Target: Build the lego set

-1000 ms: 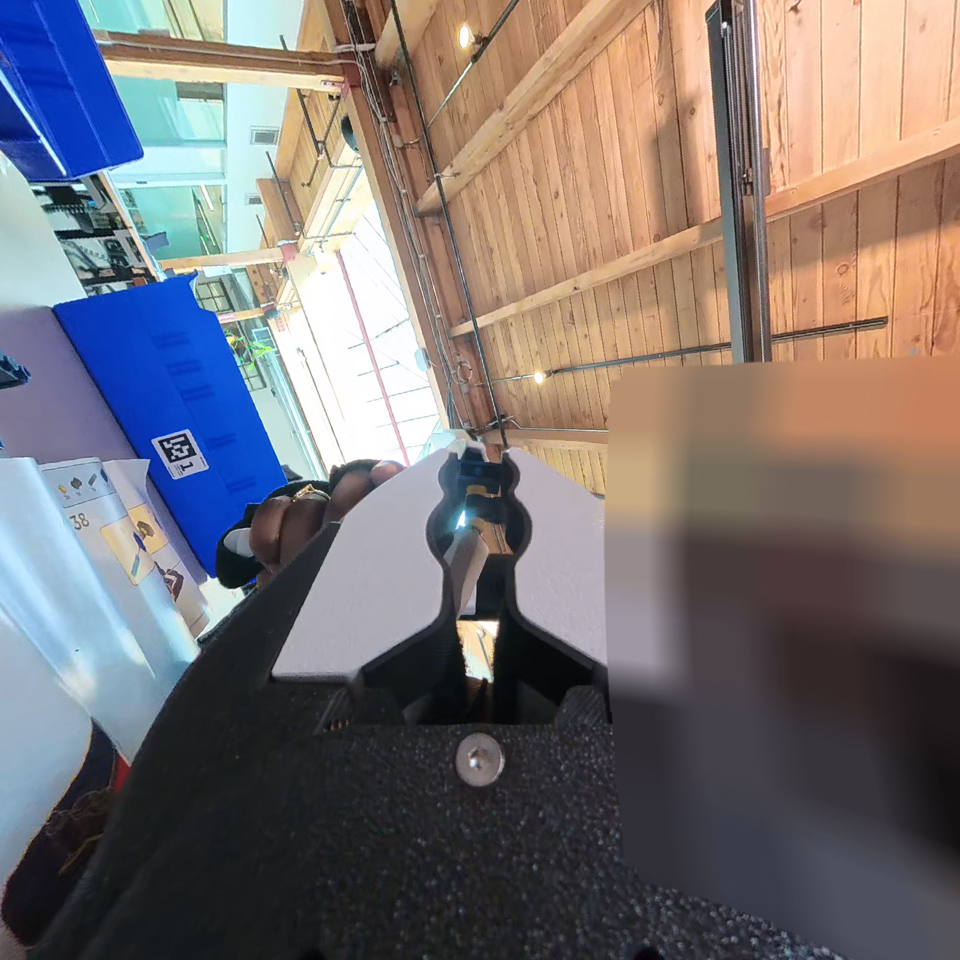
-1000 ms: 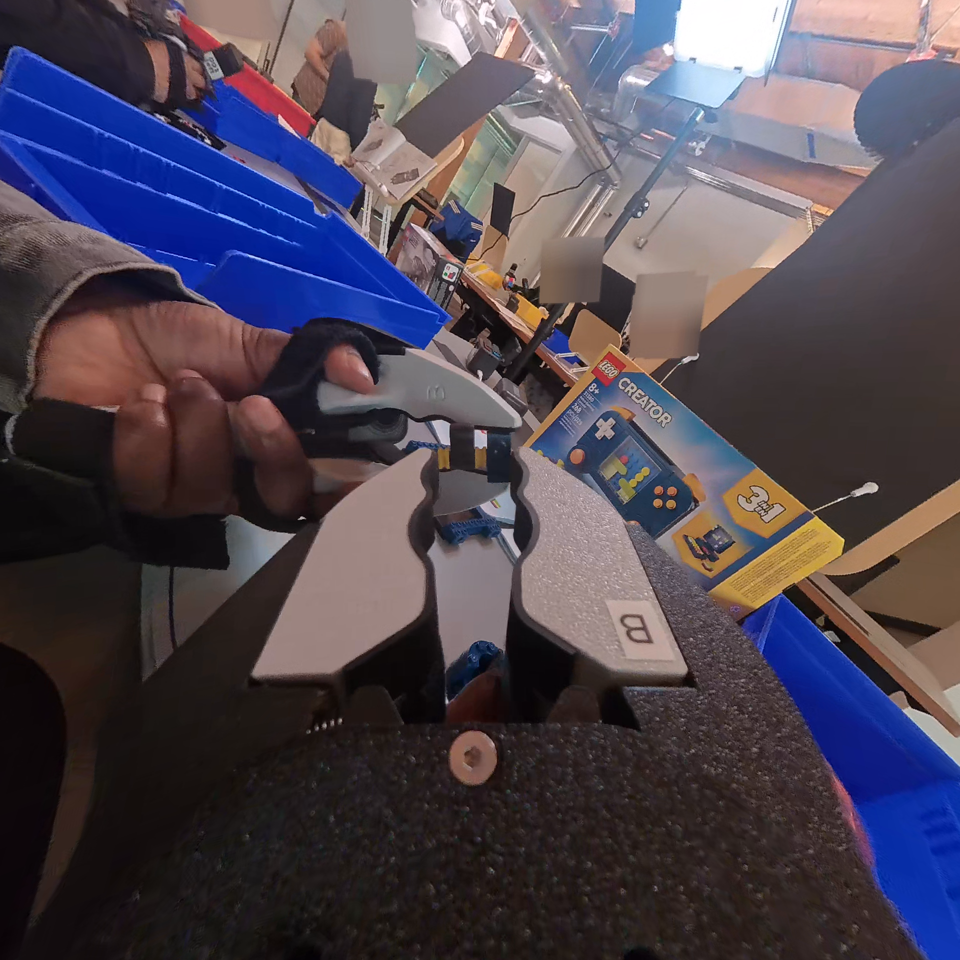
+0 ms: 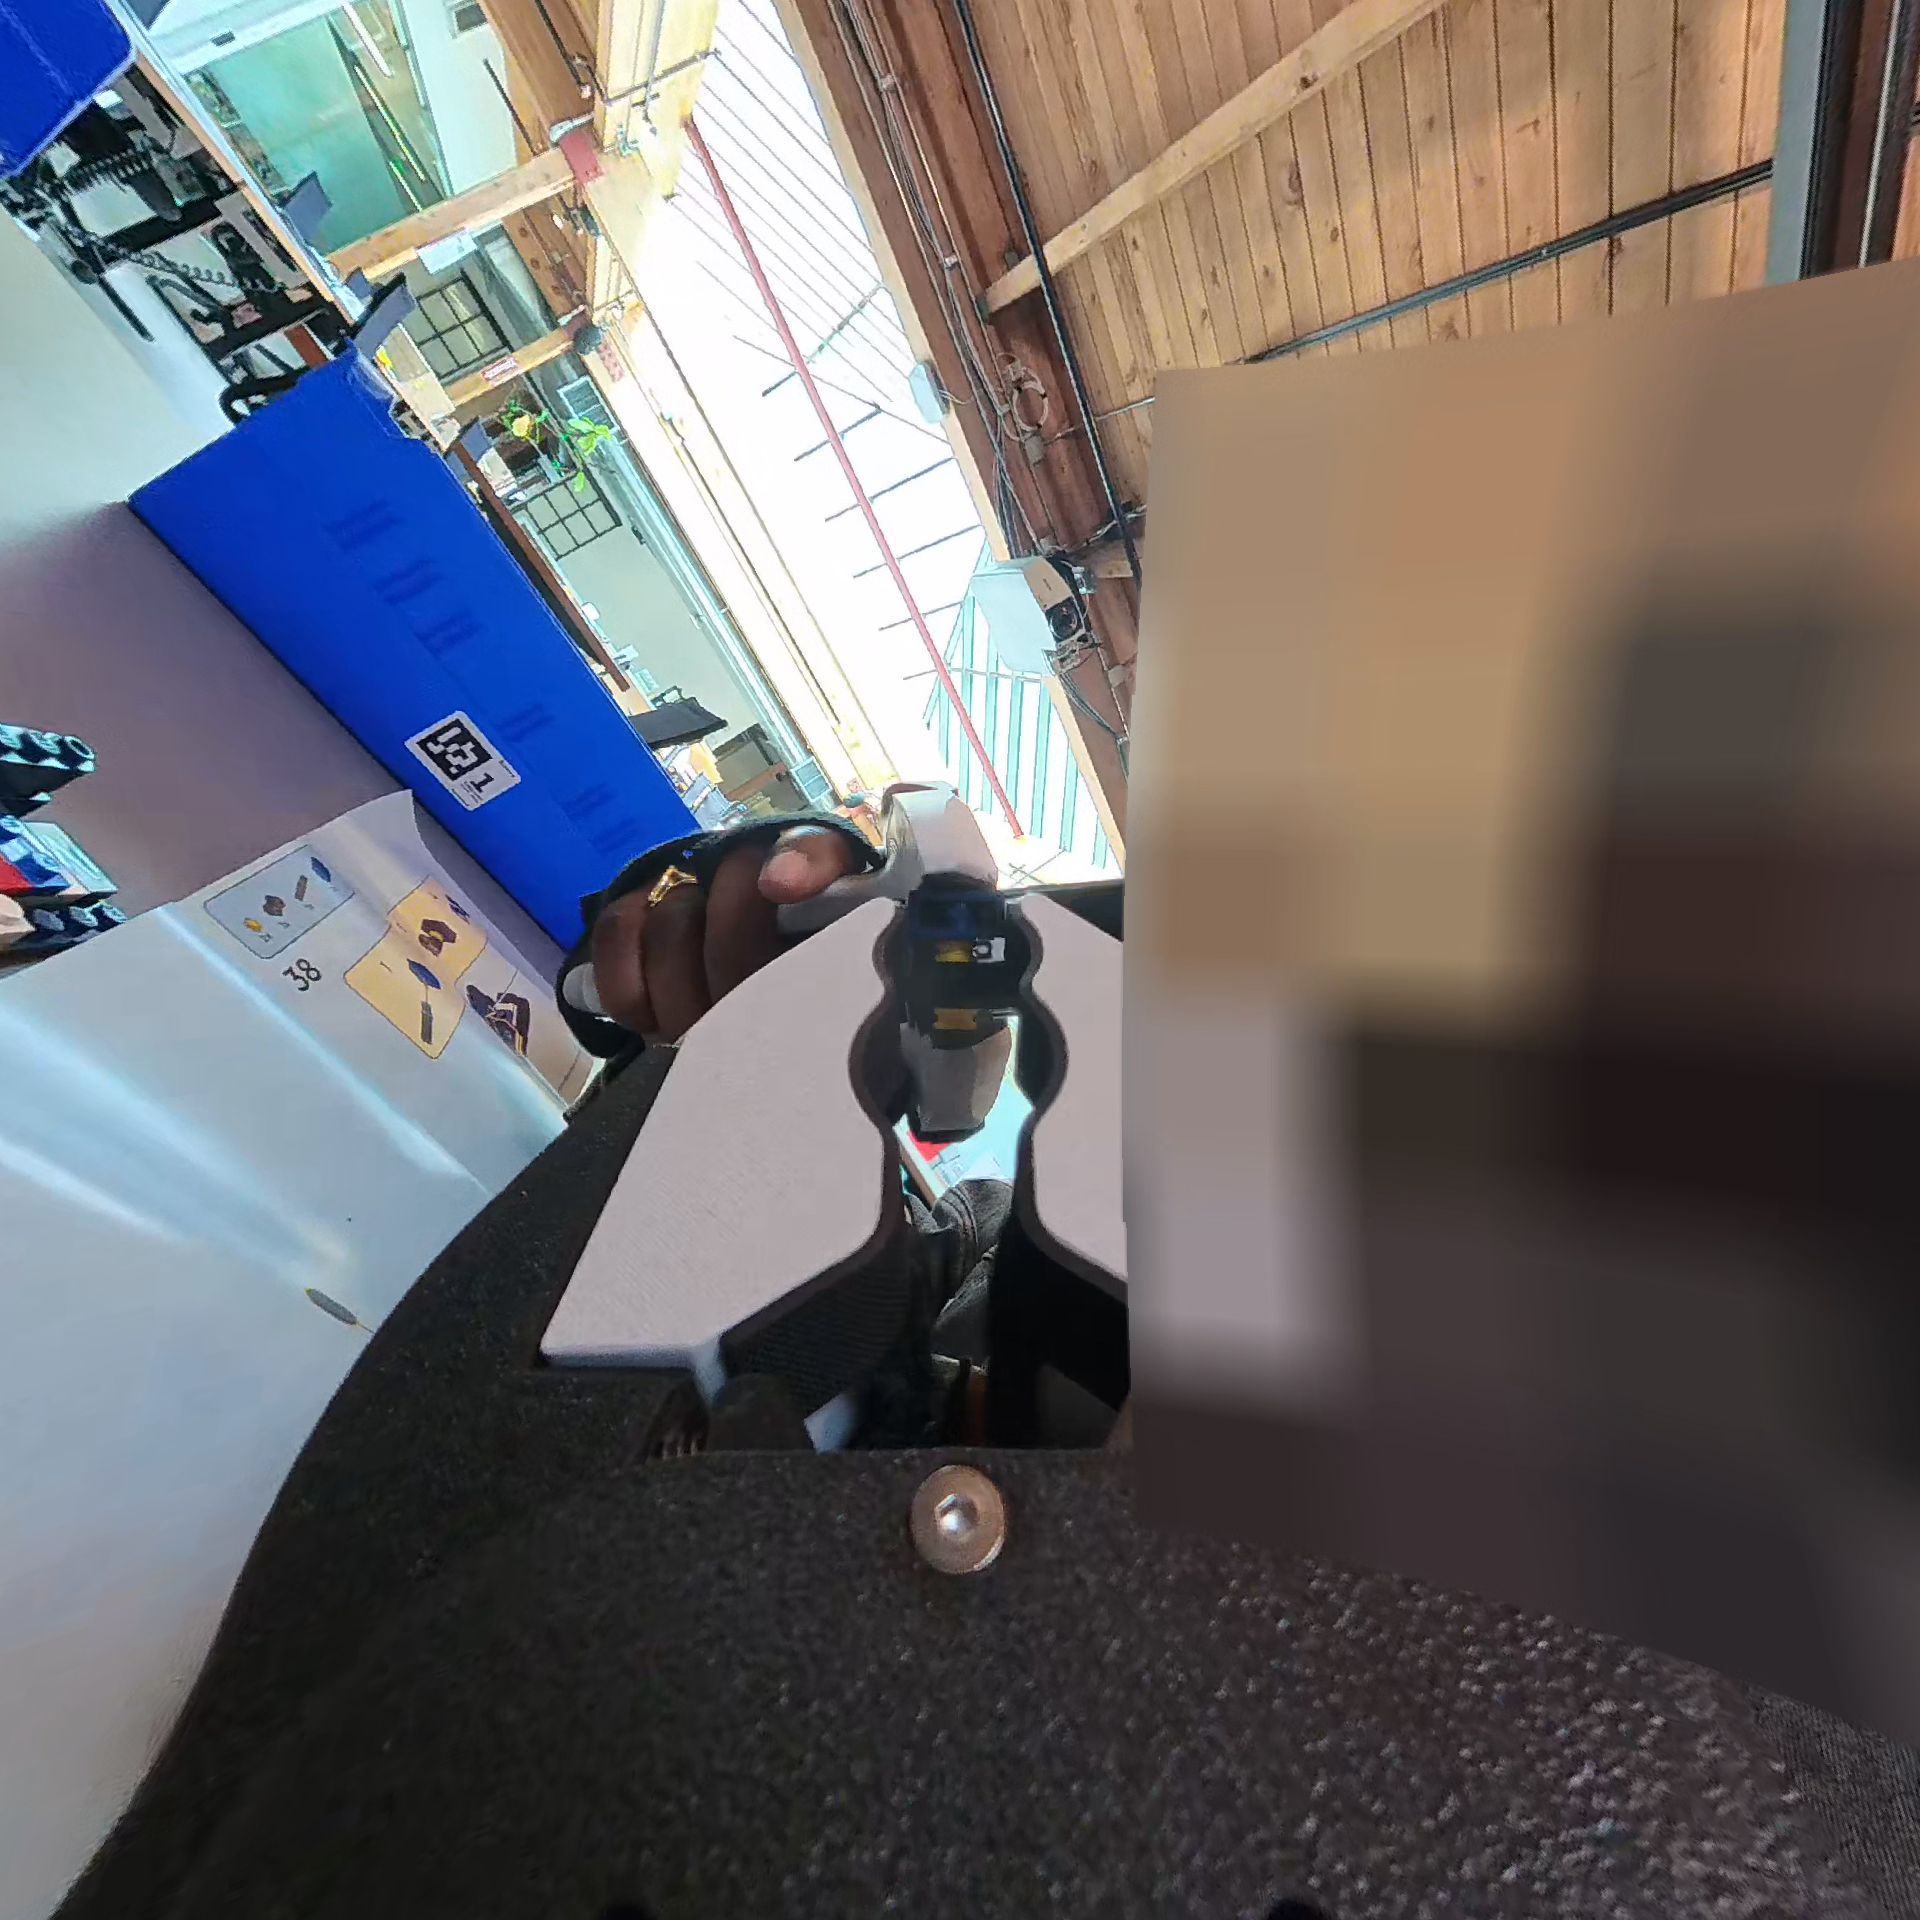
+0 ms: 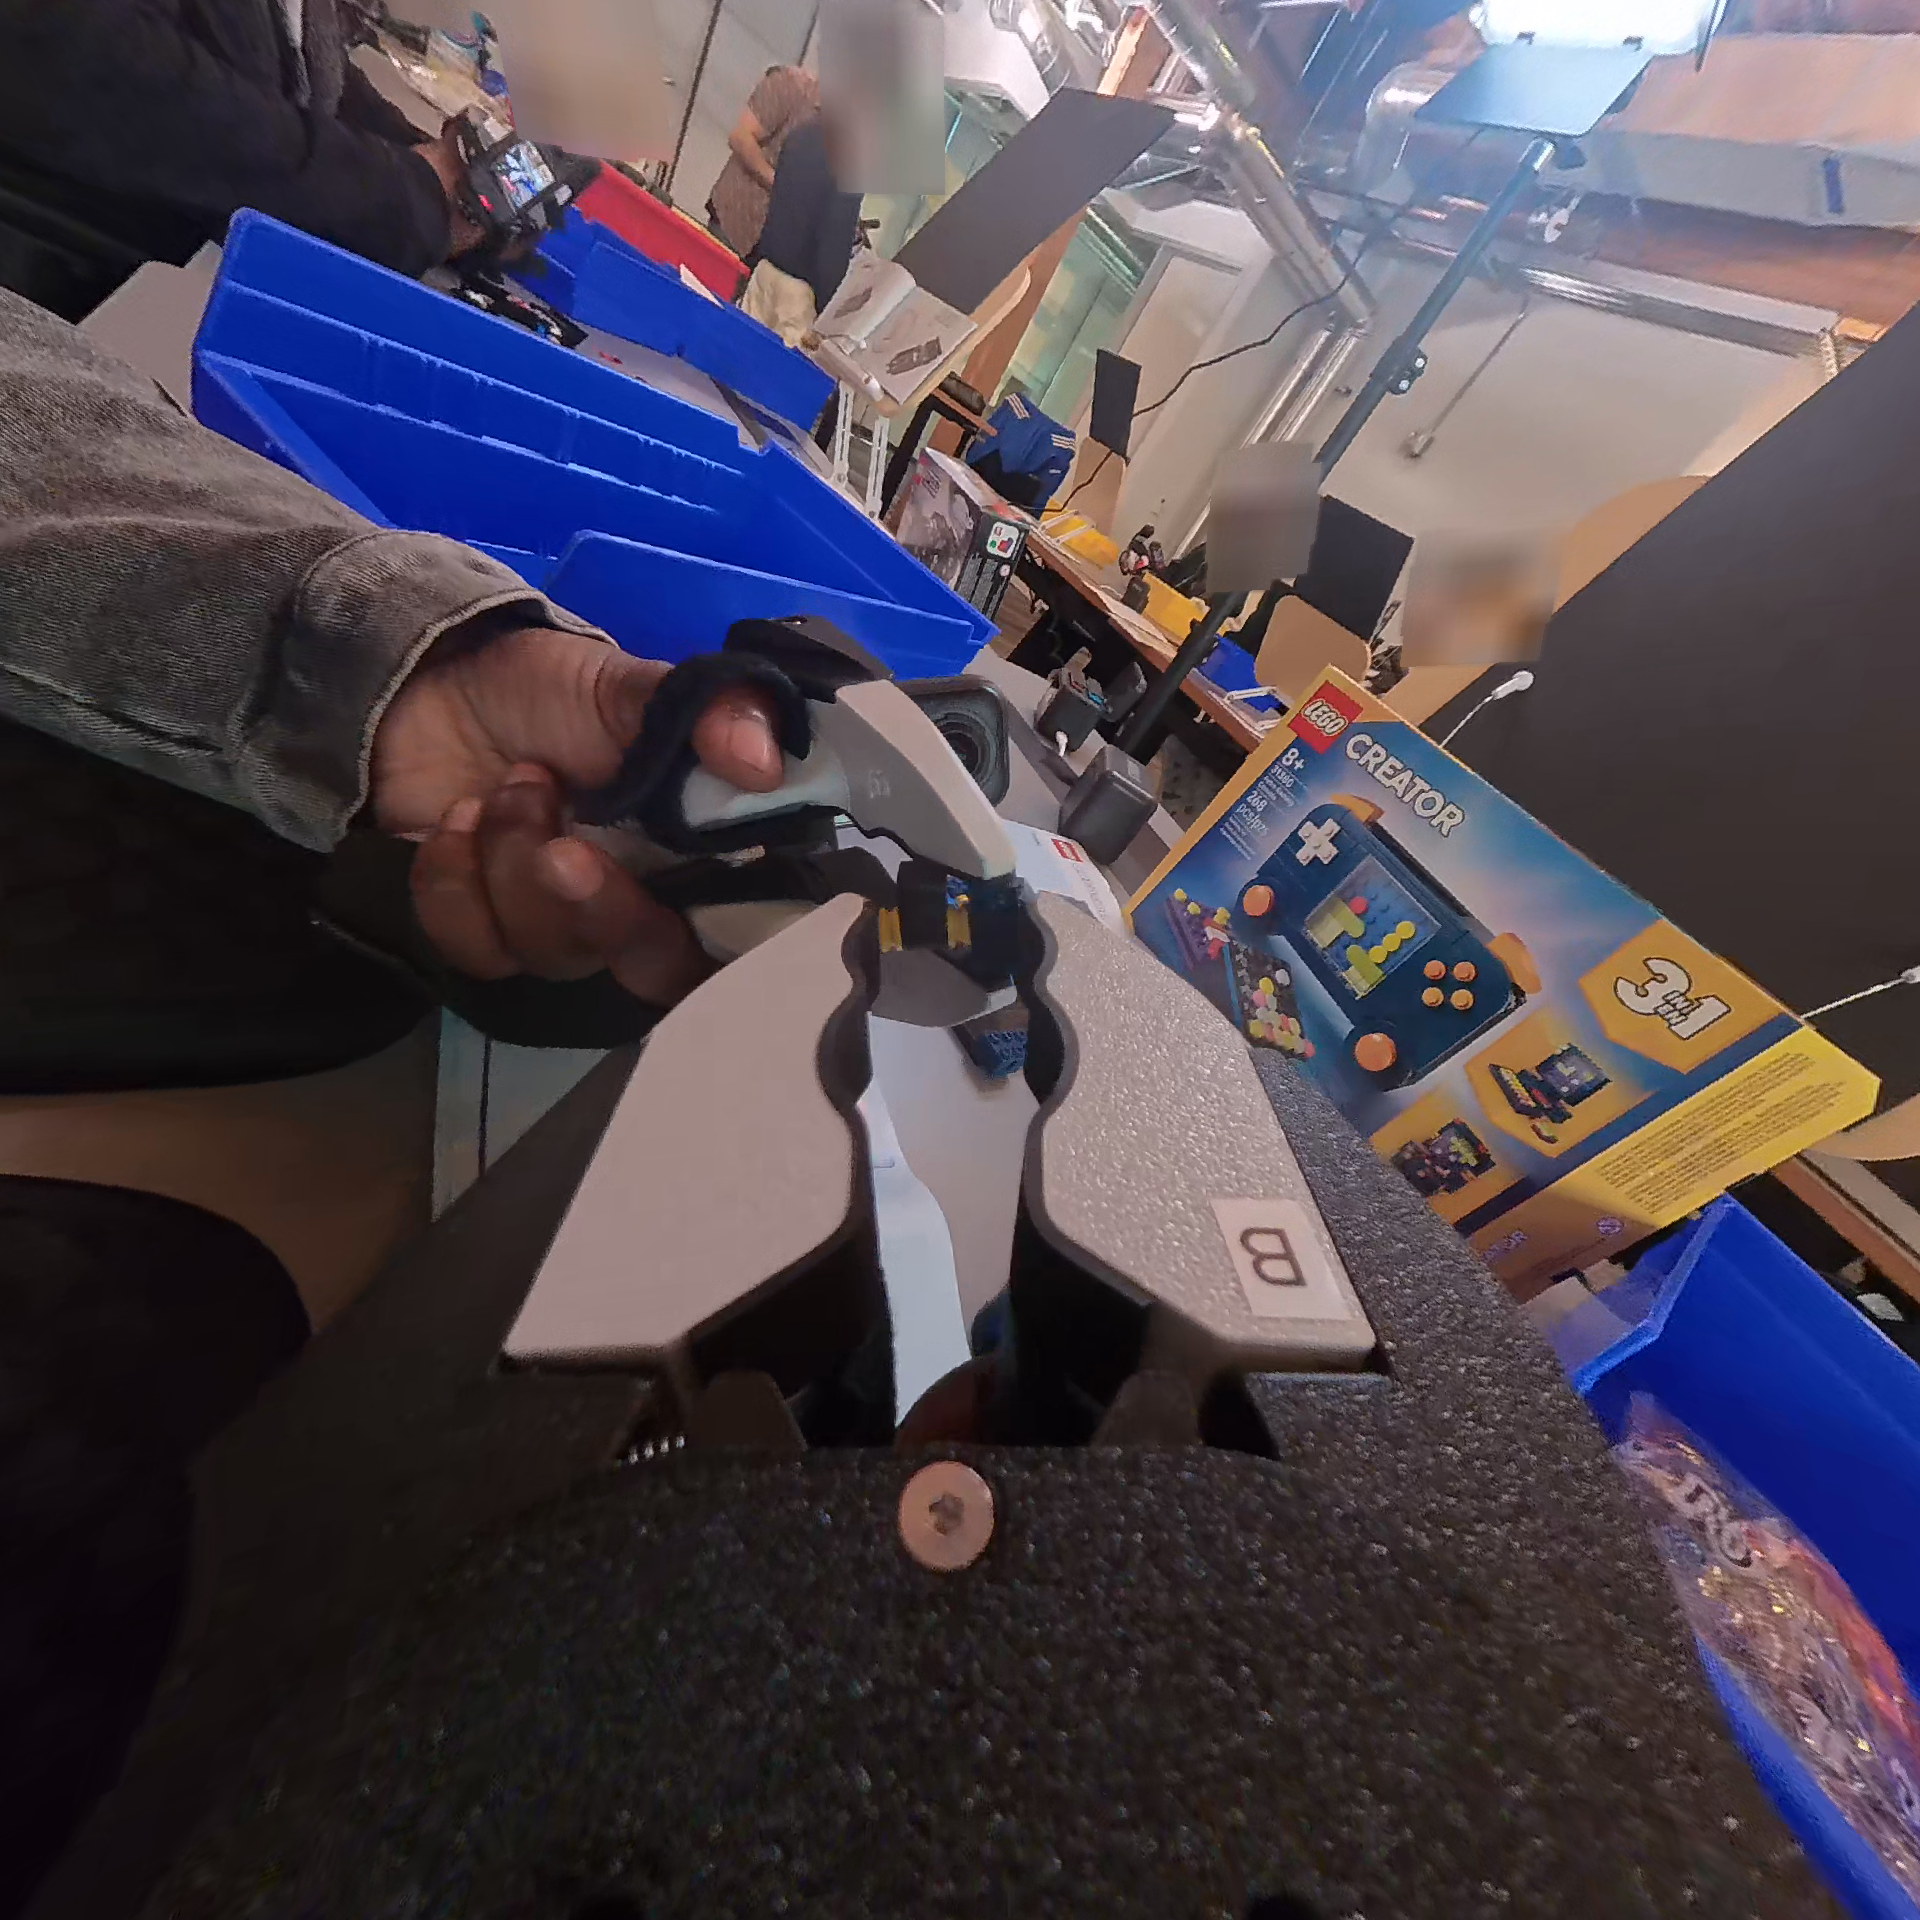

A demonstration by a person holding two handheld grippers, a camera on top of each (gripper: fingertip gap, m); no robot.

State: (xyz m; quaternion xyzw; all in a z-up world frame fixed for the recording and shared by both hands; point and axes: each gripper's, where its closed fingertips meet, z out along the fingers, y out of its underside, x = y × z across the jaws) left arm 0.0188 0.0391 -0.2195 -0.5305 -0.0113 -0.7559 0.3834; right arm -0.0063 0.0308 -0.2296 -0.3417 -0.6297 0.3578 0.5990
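in the left wrist view the left gripper [image 3: 951, 987] is closed on a small dark blue, black and yellow brick build [image 3: 954, 971] held right between its fingertips; the other tool's pale fingers [image 3: 935, 847] clamp the same build from beyond, a hand [image 3: 707, 935] behind them, and an open instruction booklet [image 3: 312, 997] lies off to the left. in the right wrist view the right gripper [image 4: 940, 951] grips that brick build [image 4: 940, 920] at its tips, the left gripper's grey fingers [image 4: 914, 790] pinching it above and below, with a toy box [image 4: 1455, 935] to the right and blue bins [image 4: 499, 447] farther left.
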